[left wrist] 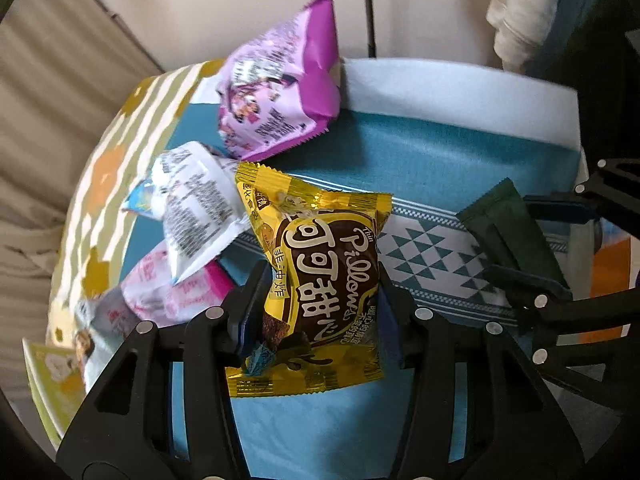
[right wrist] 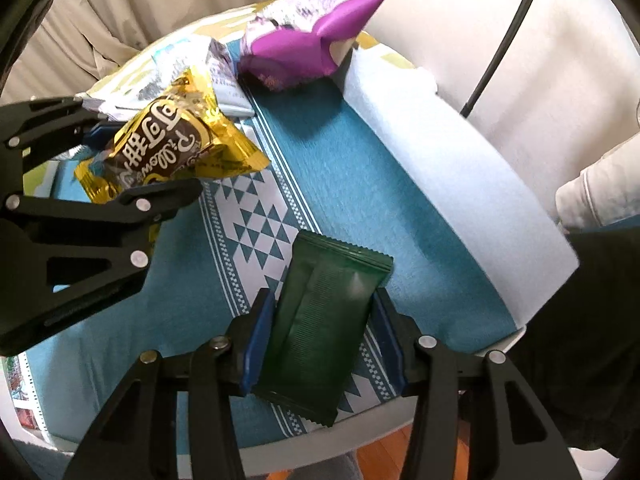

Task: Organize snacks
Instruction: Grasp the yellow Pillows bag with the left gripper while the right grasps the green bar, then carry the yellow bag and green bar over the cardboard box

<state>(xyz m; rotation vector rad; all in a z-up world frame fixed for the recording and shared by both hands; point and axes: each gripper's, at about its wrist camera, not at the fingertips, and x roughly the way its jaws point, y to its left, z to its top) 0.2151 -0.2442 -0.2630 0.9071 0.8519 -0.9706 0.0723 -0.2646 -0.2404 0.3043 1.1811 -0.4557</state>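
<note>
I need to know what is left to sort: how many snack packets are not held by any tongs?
4, possibly more hidden: purple packet at the back, white packet left, pink-and-white packet beneath it, and a pale one at the left edge.

A round table [right wrist: 280,454] carries a teal cloth [right wrist: 352,184] with a white triangle band; beyond the left gripper [left wrist: 316,280] lie a purple packet [left wrist: 280,92], a white packet [left wrist: 196,208] and pink wrappers [left wrist: 160,292]
</note>
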